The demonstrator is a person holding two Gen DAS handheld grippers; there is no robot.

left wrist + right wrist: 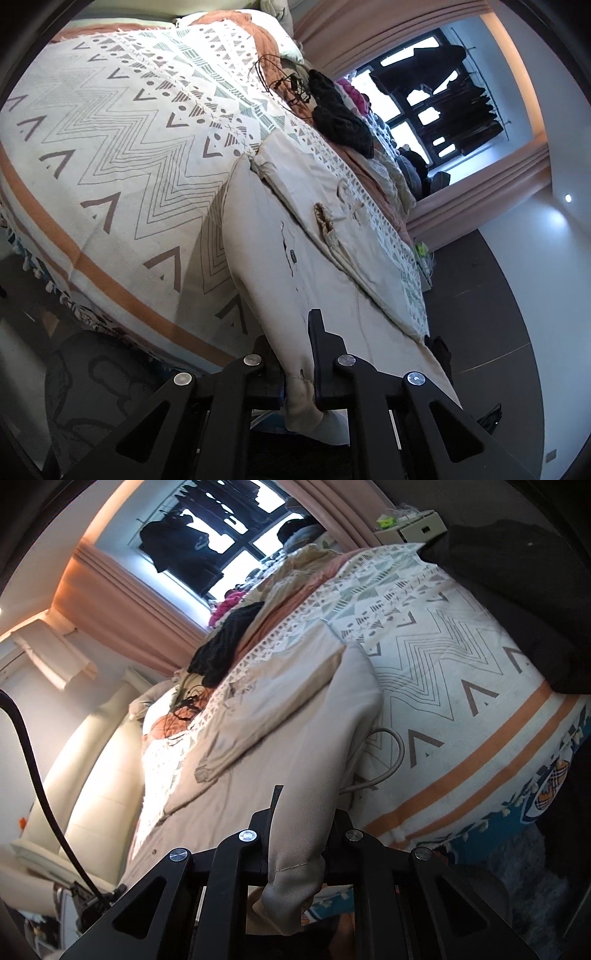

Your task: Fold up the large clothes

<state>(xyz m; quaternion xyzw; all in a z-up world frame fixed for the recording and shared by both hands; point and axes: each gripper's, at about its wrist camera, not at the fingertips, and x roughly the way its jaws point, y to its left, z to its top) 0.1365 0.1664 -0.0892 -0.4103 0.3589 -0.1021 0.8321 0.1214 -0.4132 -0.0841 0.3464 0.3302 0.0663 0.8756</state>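
Garment (332, 258), beige, on bed (110, 155); long axis runs from frame bottom toward upper centre. Left gripper (295, 354) and right gripper (301, 834) each clamped on a near-edge corner, rest lying ahead of jaws.

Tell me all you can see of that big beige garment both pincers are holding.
The beige garment is a large, plain woven piece with a sleeve folded across it and a small dark button. It lies mostly on the patterned bedspread, its near edge lifted off the bed. The left gripper and the right gripper are each shut on that hem, which bunches between the fingers.
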